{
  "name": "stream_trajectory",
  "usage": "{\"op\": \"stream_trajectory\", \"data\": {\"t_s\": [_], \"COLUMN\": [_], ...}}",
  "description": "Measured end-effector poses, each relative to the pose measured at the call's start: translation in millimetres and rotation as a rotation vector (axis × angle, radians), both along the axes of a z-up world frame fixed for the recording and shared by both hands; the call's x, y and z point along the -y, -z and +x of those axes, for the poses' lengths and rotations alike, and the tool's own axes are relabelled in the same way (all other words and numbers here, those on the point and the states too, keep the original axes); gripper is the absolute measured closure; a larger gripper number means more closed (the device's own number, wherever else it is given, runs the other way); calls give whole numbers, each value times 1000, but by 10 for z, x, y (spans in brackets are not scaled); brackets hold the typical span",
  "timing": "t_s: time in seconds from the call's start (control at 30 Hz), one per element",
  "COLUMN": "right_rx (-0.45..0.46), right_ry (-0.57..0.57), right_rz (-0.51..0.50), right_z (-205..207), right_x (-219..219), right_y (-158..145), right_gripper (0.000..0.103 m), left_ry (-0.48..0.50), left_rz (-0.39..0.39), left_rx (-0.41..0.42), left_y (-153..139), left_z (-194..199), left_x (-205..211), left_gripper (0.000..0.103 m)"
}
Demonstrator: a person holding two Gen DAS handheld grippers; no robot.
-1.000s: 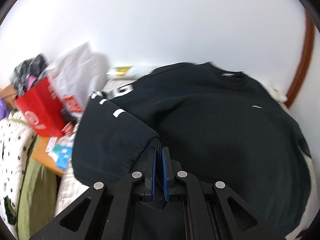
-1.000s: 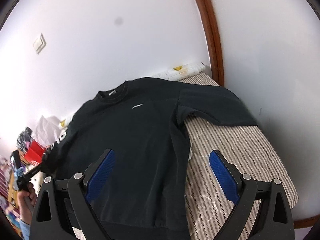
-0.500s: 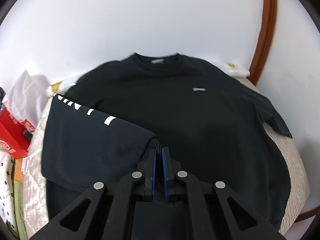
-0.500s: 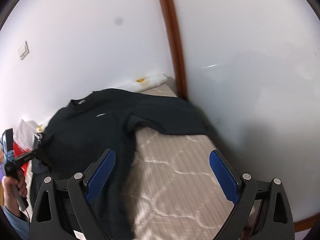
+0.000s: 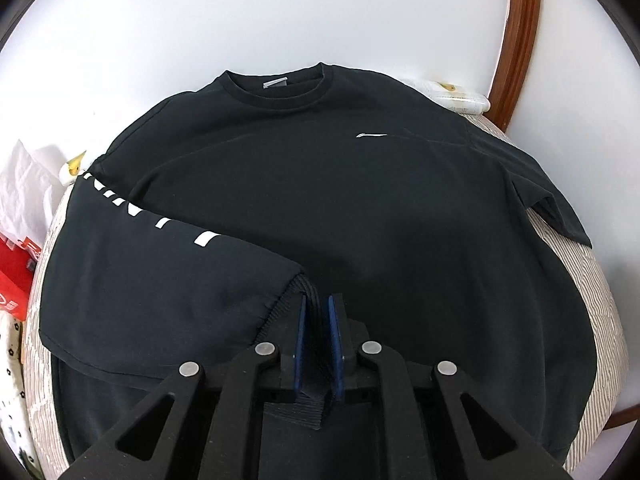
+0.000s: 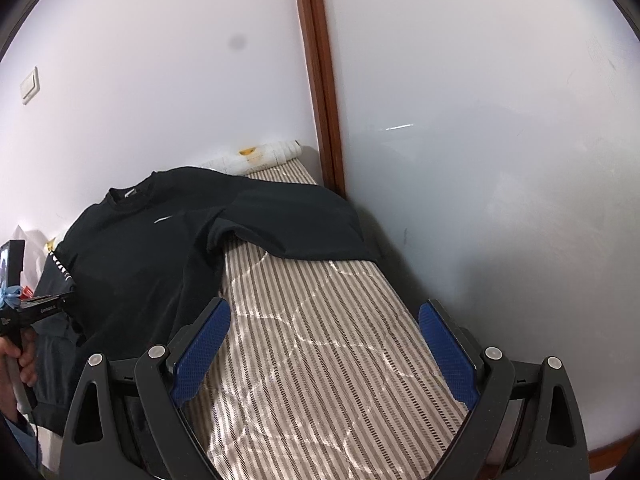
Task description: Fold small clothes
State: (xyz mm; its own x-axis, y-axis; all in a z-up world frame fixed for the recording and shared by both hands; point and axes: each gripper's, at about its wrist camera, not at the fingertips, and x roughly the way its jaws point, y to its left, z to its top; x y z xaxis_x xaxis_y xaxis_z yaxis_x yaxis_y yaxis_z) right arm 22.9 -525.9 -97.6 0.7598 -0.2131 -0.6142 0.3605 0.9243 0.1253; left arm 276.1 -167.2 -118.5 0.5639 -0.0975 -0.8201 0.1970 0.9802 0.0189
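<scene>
In the left wrist view, the left gripper (image 5: 318, 334) is clenched on the ribbed cuff (image 5: 298, 292) of a black sweatshirt (image 5: 340, 200), the knit band pinched between its two blue pads (image 5: 300, 332). The sweatshirt lies face up across a striped bed cover (image 5: 600, 280), neck toward the far wall, a small white logo (image 5: 372, 135) on its chest. The sleeve with white lettering (image 5: 160, 256) is folded in from the left over the lower body of the garment, its cuff ending at the gripper. The other sleeve (image 5: 536, 200) stretches out to the right. At the far left edge sit a red bag (image 5: 14, 276) and a white plastic bag (image 5: 24, 184). A brown wooden frame (image 5: 520, 40) runs up the wall at the right.

In the right wrist view, the right gripper (image 6: 324, 354) is released, its blue pads (image 6: 202, 350) wide apart and nothing between them, hovering over the bare striped bed cover (image 6: 320, 360) near the bed's right side. The black sweatshirt (image 6: 152, 256) lies to the left and farther off, its right sleeve (image 6: 304, 224) spread flat toward the wall. At the left edge the left gripper (image 6: 60, 300) holds the folded sleeve, gripped by the person's hand (image 6: 18, 360).
</scene>
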Motion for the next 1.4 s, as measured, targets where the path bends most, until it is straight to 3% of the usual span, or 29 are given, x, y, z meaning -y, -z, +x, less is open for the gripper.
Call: {"op": "stream_trajectory", "data": {"t_s": [0.4, 0.5, 0.57, 0.63, 0.83, 1.07, 1.2, 1.4], "right_rx": [-17, -12, -3, 4, -12, -88, -139, -222], "right_ry": [-30, -42, -63, -88, -185, -406, -467, -445], "right_rz": [-47, -50, -36, -10, 39, 121, 120, 133], "right_z": [151, 167, 175, 225, 541, 1144, 1488, 1909], "right_x": [-345, -474, -583, -719, -1355, -2394, -2935, -3152], "right_y": [-4, -69, -118, -164, -132, 135, 366, 724], "right_gripper": [9, 9, 9, 9, 12, 44, 48, 51], "left_ry": [33, 12, -7, -33, -103, -158, -159, -146], "left_rz": [-70, -83, -91, -95, -60, -105, -130, -152], "left_rx": [3, 18, 33, 56, 76, 30, 17, 13], "left_y": [-29, -75, -99, -124, -87, 93, 224, 386], "left_z": [-79, -129, -173, -235, -458, -715, -799, -827], "left_x": [-312, -536, -717, -931, -1597, -2302, -2502, -2608], "left_gripper": [79, 69, 50, 41, 41, 40, 40, 40]}}
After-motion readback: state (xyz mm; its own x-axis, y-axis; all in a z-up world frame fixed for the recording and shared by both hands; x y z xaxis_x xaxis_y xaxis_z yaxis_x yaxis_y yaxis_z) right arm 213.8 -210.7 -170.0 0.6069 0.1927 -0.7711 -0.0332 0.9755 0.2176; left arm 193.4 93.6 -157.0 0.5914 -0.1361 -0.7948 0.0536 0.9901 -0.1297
